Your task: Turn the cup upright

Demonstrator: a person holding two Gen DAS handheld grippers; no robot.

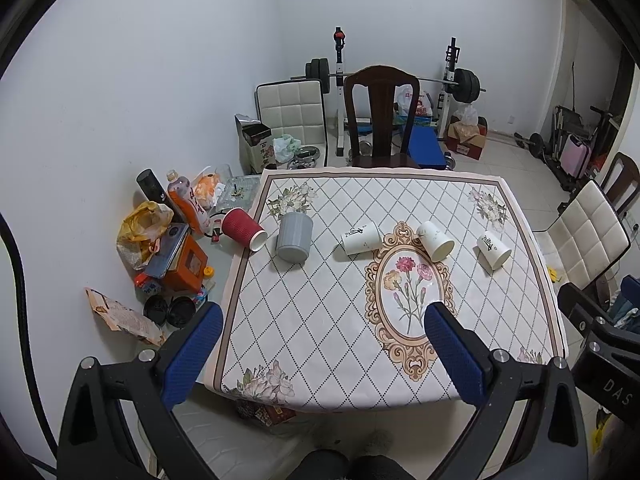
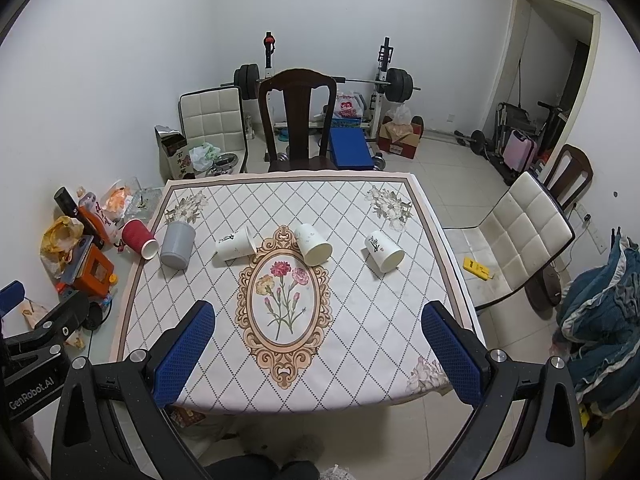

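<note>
Several cups lie on the table's patterned cloth [image 1: 320, 320] in a row across its far half. A red ribbed cup [image 1: 243, 228] lies on its side at the left edge. A grey cup [image 1: 294, 236] stands upside down beside it. Three white paper cups lie on their sides: one left of centre [image 1: 361, 237], one at centre [image 1: 434, 241], one at the right [image 1: 493, 250]. The same row shows in the right wrist view: red [image 2: 139, 238], grey [image 2: 177, 244], white [image 2: 236, 243], [image 2: 313, 243], [image 2: 383, 256]. My left gripper [image 1: 322, 316] and right gripper [image 2: 318, 314] are open and empty, above the near edge.
A dark wooden chair [image 1: 380, 116] stands at the table's far side. A white padded chair [image 2: 516, 240] stands to the right. Bottles, bags and boxes [image 1: 172, 236] clutter the floor to the left. A barbell rack [image 2: 324, 80] stands by the back wall.
</note>
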